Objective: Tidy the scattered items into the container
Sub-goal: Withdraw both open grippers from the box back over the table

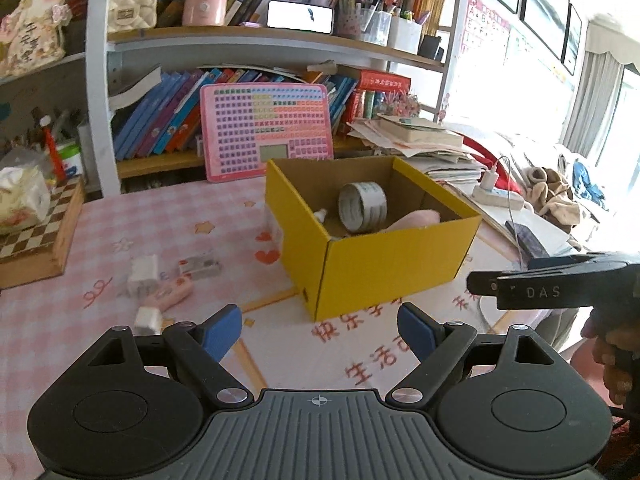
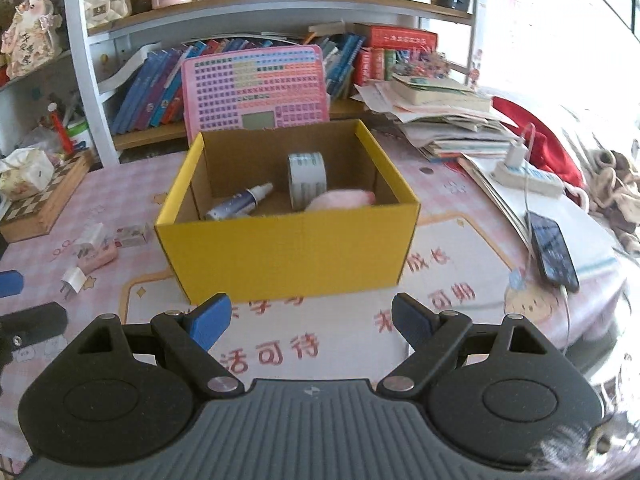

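**Box half-filled, both my grippers empty**

The yellow box (image 2: pixel 288 240) sits straight ahead of my right gripper (image 2: pixel 312 316), holding a tape roll (image 2: pixel 307 178), spray bottle (image 2: pixel 240 204) and pink item (image 2: pixel 340 200); chargers (image 1: pixel 143 276) and a pink case (image 1: pixel 170 294) lie scattered ahead-left of my left gripper (image 1: pixel 320 330); both spread wide, gripping nothing.

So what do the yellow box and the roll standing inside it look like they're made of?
The yellow box looks like corrugated cardboard: matte yellow outside, plain brown inside, with folded flaps and a raw cut rim. The roll appears to be adhesive tape, a glossy whitish-grey film wound in layers; its core material can't be told.
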{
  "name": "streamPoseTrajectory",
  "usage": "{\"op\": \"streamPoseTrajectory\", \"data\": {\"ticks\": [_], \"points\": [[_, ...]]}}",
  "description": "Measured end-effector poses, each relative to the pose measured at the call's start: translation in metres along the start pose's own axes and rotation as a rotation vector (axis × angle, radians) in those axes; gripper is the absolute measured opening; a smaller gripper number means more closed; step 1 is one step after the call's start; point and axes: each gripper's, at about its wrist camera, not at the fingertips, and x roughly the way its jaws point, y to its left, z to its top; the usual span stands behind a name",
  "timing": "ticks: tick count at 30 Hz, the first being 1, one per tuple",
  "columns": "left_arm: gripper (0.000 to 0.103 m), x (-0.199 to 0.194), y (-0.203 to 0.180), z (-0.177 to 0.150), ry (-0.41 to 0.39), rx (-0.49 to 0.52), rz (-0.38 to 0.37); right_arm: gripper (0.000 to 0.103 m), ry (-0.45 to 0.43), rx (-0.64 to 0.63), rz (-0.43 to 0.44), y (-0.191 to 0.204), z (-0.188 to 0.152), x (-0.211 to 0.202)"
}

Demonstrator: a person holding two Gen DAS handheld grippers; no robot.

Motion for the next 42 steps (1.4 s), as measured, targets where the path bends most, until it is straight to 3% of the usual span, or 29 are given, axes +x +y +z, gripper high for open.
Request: {"op": "streamPoseTrajectory", "data": {"ticks": [17, 22, 29, 42], "points": [[0.087, -0.031, 0.026, -0.039, 0.049, -0.055, 0.043, 0.088, 0.06, 0.031, -0.089, 0.023, -0.051, -0.027], [0.087, -0.033, 0.029, -0.052, 0.089, -0.03, 0.084, 0.088, 0.119, 0.01, -0.053, 0.036, -0.064, -0.023], [0.087, -0.038, 0.043, -0.064, 0.126, -0.072, 0.114, 0.088, 0.157, -0.046, -0.01, 0.06, -0.074, -0.018], [0.087, -0.052, 0.067, -0.076, 0.129, -0.107, 0.186, 0.088, 0.153, -0.195, 0.135, 0.113, -0.081, -0.016]]}}
